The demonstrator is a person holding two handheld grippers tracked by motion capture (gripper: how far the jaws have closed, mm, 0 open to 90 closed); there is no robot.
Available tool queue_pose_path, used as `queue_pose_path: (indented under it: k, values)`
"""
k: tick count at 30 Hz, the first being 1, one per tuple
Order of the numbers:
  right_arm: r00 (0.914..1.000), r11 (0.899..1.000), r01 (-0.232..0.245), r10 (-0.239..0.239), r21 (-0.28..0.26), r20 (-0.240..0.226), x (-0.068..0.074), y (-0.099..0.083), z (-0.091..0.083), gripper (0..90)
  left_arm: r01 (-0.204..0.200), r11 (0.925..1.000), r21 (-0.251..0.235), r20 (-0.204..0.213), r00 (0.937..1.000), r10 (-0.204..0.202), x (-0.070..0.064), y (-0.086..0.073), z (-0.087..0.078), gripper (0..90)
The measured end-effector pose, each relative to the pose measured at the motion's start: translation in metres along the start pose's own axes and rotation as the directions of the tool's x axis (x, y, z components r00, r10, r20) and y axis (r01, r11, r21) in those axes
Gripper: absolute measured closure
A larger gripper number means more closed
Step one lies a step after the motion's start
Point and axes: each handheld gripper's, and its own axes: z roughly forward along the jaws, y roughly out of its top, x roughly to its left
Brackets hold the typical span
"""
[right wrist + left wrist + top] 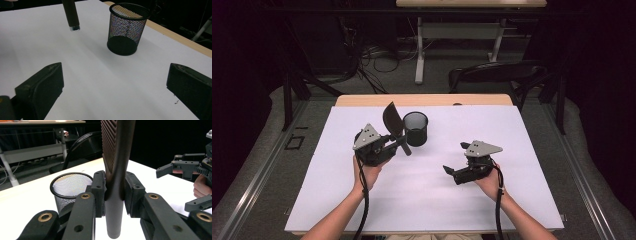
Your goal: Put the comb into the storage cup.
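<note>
Take the black mesh cup [416, 128] as your reference; it stands upright on the white table sheet [427, 200] toward the far edge. Your left gripper [398, 141] is clamped on the dark spatula [394, 123], with the ribbed blade pointing up and the handle end pointing down, held in the air just beside the cup on its left. In the left gripper view both pads [98, 192] press flat against the handle [115, 220] with no gap showing, so the grip reads as firm. Judged from this, the pick-up is complete and the placement is outstanding: the spatula is outside the cup rim [130, 10], and the cup looks empty through the mesh. What remains is to carry the handle end over the rim, lower it inside and release. Your right gripper [457, 162] sits low over the sheet, well apart from the cup on its right and nearer you. Its jaws stand wide, holding nothing and touching nothing.
</note>
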Motion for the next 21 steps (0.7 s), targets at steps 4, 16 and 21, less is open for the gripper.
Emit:
queue_pose_path:
  k: [4,16,21]
  values:
    - [1.0000,1.000,0.002,-0.002,0.001,-0.005,0.000,0.000,0.000,0.6,-0.014,0.9999,-0.001,-0.007,0.9999,0.014,0.001,0.002,-0.003,72.9]
    - [0.9999,1.000,-0.013,0.013,0.017,0.004,-0.008,-0.012,-0.014,0.3,-0.009,0.9999,-0.007,-0.030,0.9995,0.008,0.008,0.007,-0.010,72.9]
    - [0.9999,1.000,-0.015,0.015,0.017,0.008,-0.010,-0.017,-0.020,0.3,-0.013,0.9999,-0.001,-0.036,0.9993,0.013,0.011,0.008,-0.010,72.9]
